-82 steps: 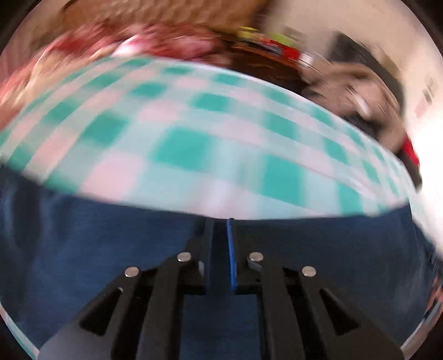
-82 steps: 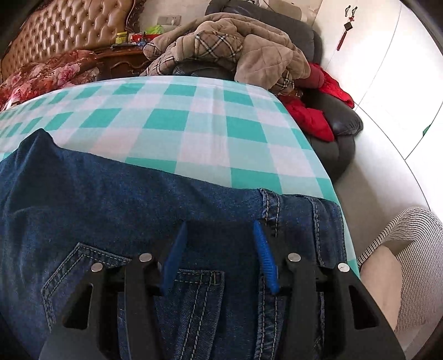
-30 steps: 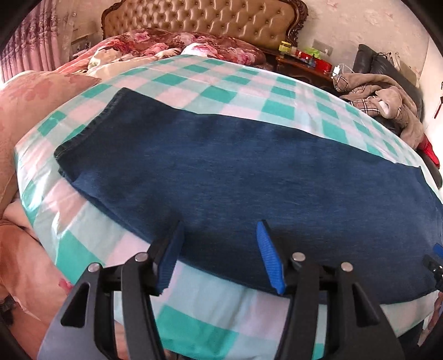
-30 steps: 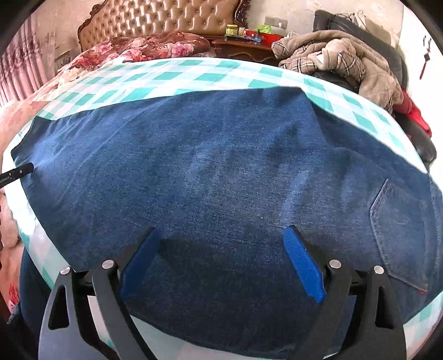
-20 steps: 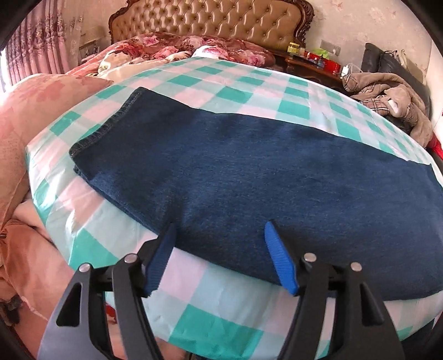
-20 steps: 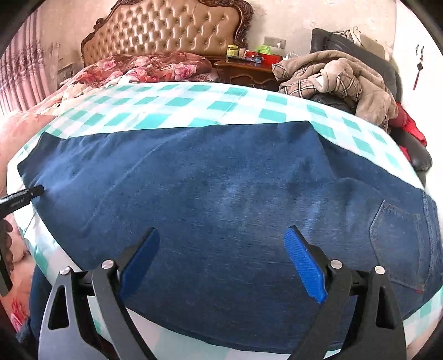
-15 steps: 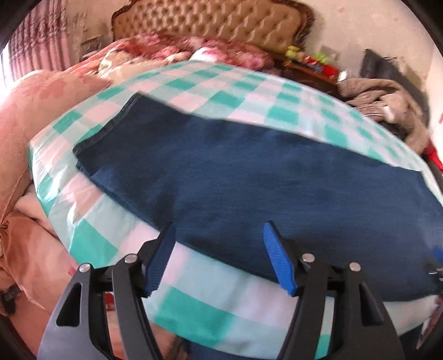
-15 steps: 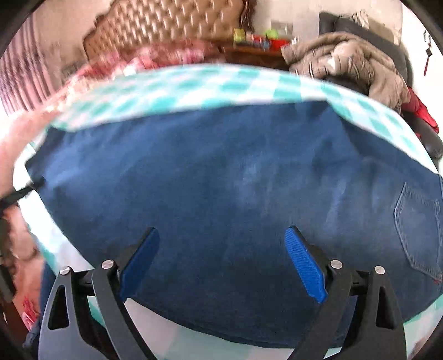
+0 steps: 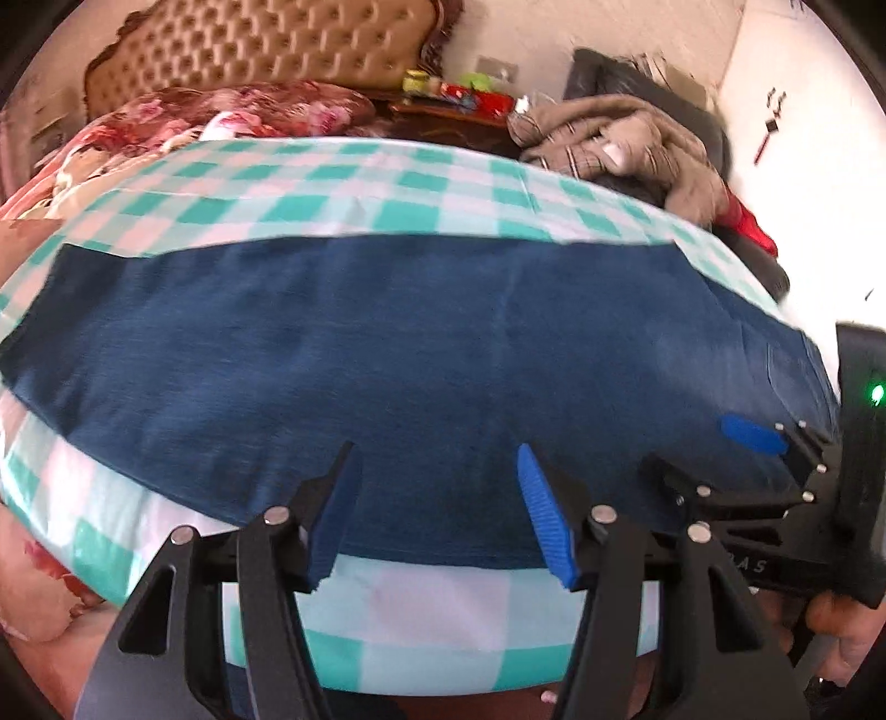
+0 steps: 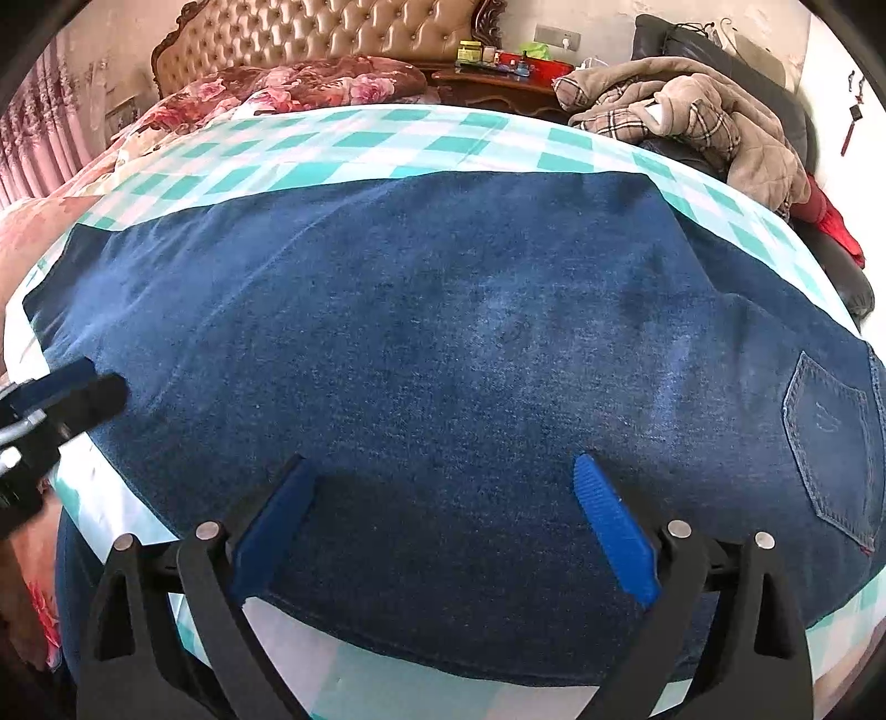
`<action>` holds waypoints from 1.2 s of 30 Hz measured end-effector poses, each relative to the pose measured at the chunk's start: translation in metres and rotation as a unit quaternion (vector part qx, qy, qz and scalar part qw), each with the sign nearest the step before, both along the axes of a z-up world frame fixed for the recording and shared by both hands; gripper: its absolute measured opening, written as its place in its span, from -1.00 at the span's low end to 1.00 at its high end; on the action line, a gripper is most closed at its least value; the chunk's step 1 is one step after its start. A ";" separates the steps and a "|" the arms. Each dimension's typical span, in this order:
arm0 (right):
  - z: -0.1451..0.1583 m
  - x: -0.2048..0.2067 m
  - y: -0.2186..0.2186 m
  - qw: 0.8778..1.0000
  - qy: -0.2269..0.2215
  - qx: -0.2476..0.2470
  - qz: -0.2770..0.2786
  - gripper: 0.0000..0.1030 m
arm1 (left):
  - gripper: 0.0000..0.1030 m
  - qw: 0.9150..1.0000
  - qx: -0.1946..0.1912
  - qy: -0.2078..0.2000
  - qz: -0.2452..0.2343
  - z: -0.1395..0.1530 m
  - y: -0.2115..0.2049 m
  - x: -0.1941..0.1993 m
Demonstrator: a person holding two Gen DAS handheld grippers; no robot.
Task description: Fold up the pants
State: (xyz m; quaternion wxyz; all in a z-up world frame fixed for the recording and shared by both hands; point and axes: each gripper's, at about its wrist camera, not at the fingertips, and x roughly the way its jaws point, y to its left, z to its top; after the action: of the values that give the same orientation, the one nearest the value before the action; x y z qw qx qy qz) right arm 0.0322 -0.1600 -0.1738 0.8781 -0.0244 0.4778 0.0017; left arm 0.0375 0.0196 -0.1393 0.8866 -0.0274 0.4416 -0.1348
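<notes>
Dark blue jeans (image 9: 415, 343) lie flat across the green and white checked cover (image 9: 387, 188), folded lengthwise, leg ends at the left and waist with back pocket (image 10: 830, 432) at the right; they also fill the right wrist view (image 10: 443, 332). My left gripper (image 9: 437, 509) is open and empty, over the jeans' near edge. My right gripper (image 10: 443, 526) is open and empty, over the near edge closer to the waist. The right gripper also shows in the left wrist view (image 9: 775, 459), and the left gripper's tip shows in the right wrist view (image 10: 66, 393).
A tufted headboard (image 10: 332, 33) and floral bedding (image 10: 310, 83) lie at the back. A nightstand with small items (image 10: 498, 66) and a pile of clothes on a dark chair (image 10: 692, 105) stand at the back right. Pink bedding (image 9: 33, 581) is at the left.
Both grippers let go of the jeans and pulled back to the near edge. The left gripper has since swung right, so both now sit side by side.
</notes>
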 end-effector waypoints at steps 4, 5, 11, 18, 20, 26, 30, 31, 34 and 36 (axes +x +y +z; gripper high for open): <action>0.000 0.000 0.001 1.000 0.001 0.000 0.000 0.79 | 0.13 1.000 0.016 0.025 0.006 -0.015 0.002 0.005; 0.000 0.000 0.001 1.000 0.002 -0.001 0.000 0.79 | 0.12 1.000 0.015 0.025 0.007 -0.016 0.005 0.005; 0.001 0.002 0.002 1.000 0.007 -0.001 -0.002 0.79 | 0.12 1.000 0.018 0.024 0.003 -0.016 0.008 0.004; 0.008 0.002 0.005 1.000 -0.010 0.006 0.008 0.78 | 0.13 0.999 0.025 0.019 -0.001 -0.017 0.007 0.002; 0.014 0.003 0.010 0.999 -0.022 0.015 0.024 0.78 | 0.13 1.000 0.023 0.019 -0.002 -0.017 0.007 0.002; 0.013 0.013 0.023 0.999 -0.023 -0.012 0.034 0.78 | 0.13 1.000 0.019 0.018 -0.007 -0.017 0.009 0.001; 0.001 0.013 0.018 1.000 -0.004 -0.014 0.026 0.78 | 0.13 1.000 0.005 0.019 -0.015 -0.016 0.016 0.002; 0.000 0.013 0.016 1.000 -0.002 -0.009 0.025 0.78 | 0.13 1.000 0.005 0.017 -0.013 -0.016 0.019 0.002; -0.001 0.012 0.017 1.000 -0.005 -0.009 0.026 0.78 | 0.13 1.000 0.013 0.016 0.001 -0.016 0.032 0.004; -0.001 0.010 0.017 1.000 -0.006 -0.009 0.025 0.78 | 0.13 0.999 0.020 0.015 0.019 -0.017 0.045 0.006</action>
State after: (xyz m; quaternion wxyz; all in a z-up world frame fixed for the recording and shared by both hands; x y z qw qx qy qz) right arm 0.0424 -0.1432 -0.1749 0.8805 -0.0441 0.4716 0.0188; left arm 0.0435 0.0648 -0.1558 0.8825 -0.0198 0.4573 -0.1082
